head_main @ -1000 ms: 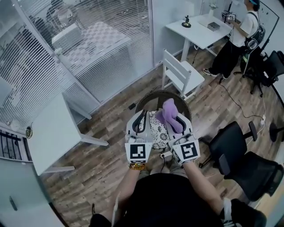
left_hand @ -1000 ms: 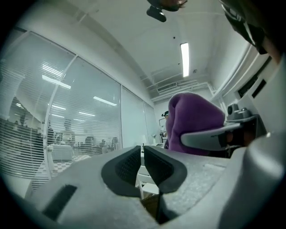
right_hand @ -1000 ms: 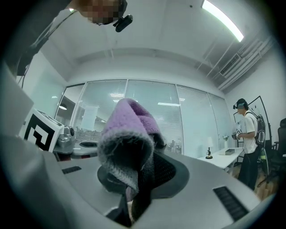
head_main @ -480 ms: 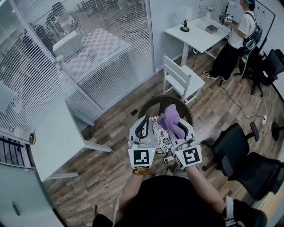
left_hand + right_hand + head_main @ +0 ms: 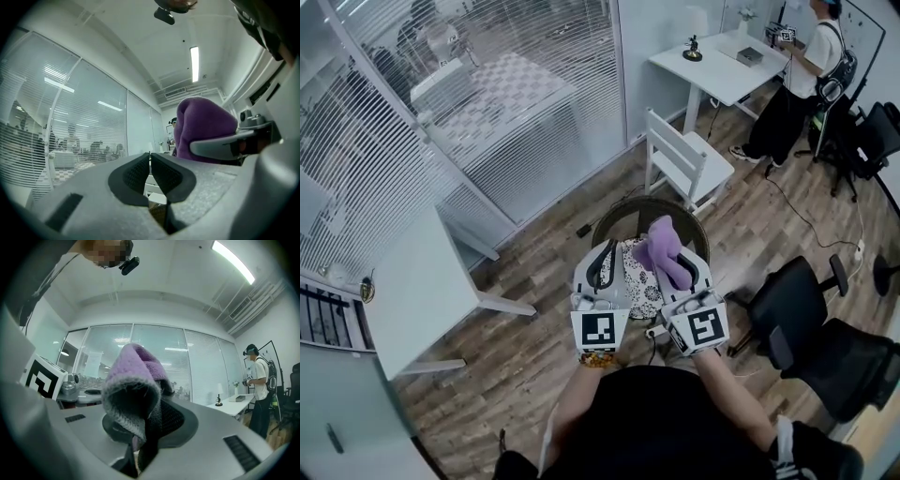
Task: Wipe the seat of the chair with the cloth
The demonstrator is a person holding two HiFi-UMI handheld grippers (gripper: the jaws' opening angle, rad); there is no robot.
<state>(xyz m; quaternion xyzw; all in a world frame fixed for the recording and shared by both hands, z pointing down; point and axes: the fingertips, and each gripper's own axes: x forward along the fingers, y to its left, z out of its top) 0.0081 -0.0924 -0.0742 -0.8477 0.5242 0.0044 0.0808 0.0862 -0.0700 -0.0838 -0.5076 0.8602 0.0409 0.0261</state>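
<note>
A purple cloth [image 5: 664,251] sticks up from my right gripper [image 5: 677,264], which is shut on it; in the right gripper view the cloth [image 5: 133,385] bulges out between the black pads. My left gripper [image 5: 602,266] hangs beside it, shut with nothing between its pads [image 5: 151,174]. The cloth [image 5: 204,126] also shows at the right of the left gripper view. Under both grippers stands a round dark chair [image 5: 627,214] with a black-and-white patterned seat cushion [image 5: 636,279]. Both grippers hover above the seat, tips pointing up and away.
A white wooden chair [image 5: 686,159] stands just beyond the round chair. A black office chair [image 5: 792,314] is at the right, a white table [image 5: 417,286] at the left, a white desk [image 5: 722,66] at the back with a person [image 5: 806,66] standing by it. Glass walls with blinds lie behind.
Both grippers have held their pose, with the cloth still clamped in the right one; the view has shifted slightly.
</note>
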